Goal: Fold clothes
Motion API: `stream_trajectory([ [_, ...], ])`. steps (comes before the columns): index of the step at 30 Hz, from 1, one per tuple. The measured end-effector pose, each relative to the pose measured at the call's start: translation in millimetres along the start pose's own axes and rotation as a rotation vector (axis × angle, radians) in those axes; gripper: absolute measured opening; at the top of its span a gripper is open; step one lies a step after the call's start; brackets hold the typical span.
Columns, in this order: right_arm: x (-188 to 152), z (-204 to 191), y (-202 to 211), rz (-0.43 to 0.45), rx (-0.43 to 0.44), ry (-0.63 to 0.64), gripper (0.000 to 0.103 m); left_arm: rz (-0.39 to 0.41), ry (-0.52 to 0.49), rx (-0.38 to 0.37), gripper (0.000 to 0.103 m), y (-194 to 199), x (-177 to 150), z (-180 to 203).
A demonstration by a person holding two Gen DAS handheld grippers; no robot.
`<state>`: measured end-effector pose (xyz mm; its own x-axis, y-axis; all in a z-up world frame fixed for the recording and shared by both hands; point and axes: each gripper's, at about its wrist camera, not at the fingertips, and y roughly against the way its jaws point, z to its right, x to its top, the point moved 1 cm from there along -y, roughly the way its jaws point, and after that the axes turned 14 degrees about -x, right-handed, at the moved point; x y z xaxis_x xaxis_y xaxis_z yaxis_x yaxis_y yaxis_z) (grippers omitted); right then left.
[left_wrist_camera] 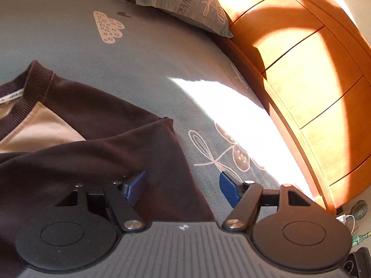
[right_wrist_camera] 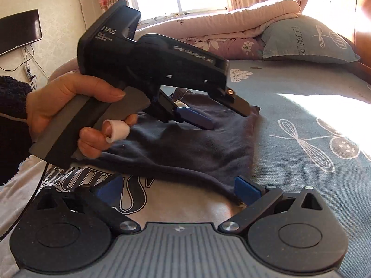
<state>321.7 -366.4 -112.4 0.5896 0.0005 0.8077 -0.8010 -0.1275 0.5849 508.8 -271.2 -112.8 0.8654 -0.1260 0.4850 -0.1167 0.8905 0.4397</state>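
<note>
A sweatshirt with a light body and dark sleeves [left_wrist_camera: 97, 139] lies flat on the grey-blue bed sheet [left_wrist_camera: 143, 64]. Its ribbed collar [left_wrist_camera: 34, 85] is at the left, and one dark sleeve [right_wrist_camera: 185, 143] is folded across the printed chest [right_wrist_camera: 129, 199]. My left gripper [left_wrist_camera: 183, 187] hovers open over the sleeve's right edge, nothing pinched. In the right wrist view a hand [right_wrist_camera: 69, 106] holds that left gripper [right_wrist_camera: 220, 113] just above the sleeve. My right gripper [right_wrist_camera: 178, 190] stands wide open low over the shirt; the sleeve's lower edge runs between its blue fingers [right_wrist_camera: 245, 190] without being clamped.
A grey pillow [right_wrist_camera: 306, 39] printed FLOWERS and a folded pink quilt [right_wrist_camera: 231, 23] lie at the head of the bed. A wooden headboard [left_wrist_camera: 313, 81] runs along the right side. A dark screen [right_wrist_camera: 18, 32] hangs on the left wall. A small fan [left_wrist_camera: 359, 208] sits on the floor.
</note>
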Motion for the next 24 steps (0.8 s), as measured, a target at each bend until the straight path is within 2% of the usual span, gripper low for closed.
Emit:
stream_trajectory([
  [2, -3.9, 0.3, -4.2, -0.011, 0.025, -0.014, 0.103, 0.006, 0.015, -0.048, 0.07, -17.5, 5.8, 1.6],
  [5, -6.2, -6.6, -4.8, -0.007, 0.009, 0.028, 0.103, -0.023, 0.017, -0.065, 0.07, -34.9, 13.1, 12.6],
  [10, -5.7, -6.3, -1.2, 0.001, 0.009, 0.018, 0.103, -0.059, -0.074, -0.042, 0.071, -26.5, 16.2, 44.1],
  [12, -3.7, -4.4, 3.0, 0.012, 0.005, 0.0, 0.103, -0.078, -0.108, -0.024, 0.071, -11.6, 15.8, 49.6],
  [16, 2.0, -10.0, 13.5, 0.108, 0.038, 0.02, 0.103, -0.102, -0.133, 0.066, 0.072, 8.7, 17.2, 40.0],
  [19, 5.1, -10.0, -3.5, 0.026, 0.058, -0.004, 0.103, -0.095, -0.083, 0.113, 0.072, 1.9, 23.5, 19.3],
  [21, 3.5, -6.9, -14.2, -0.031, 0.016, 0.003, 0.103, -0.084, -0.072, 0.128, 0.072, -8.6, 27.6, 9.8],
  [24, 4.5, -4.0, -13.6, -0.036, 0.033, -0.005, 0.103, -0.051, -0.1, 0.145, 0.074, -23.4, 35.9, 5.4],
])
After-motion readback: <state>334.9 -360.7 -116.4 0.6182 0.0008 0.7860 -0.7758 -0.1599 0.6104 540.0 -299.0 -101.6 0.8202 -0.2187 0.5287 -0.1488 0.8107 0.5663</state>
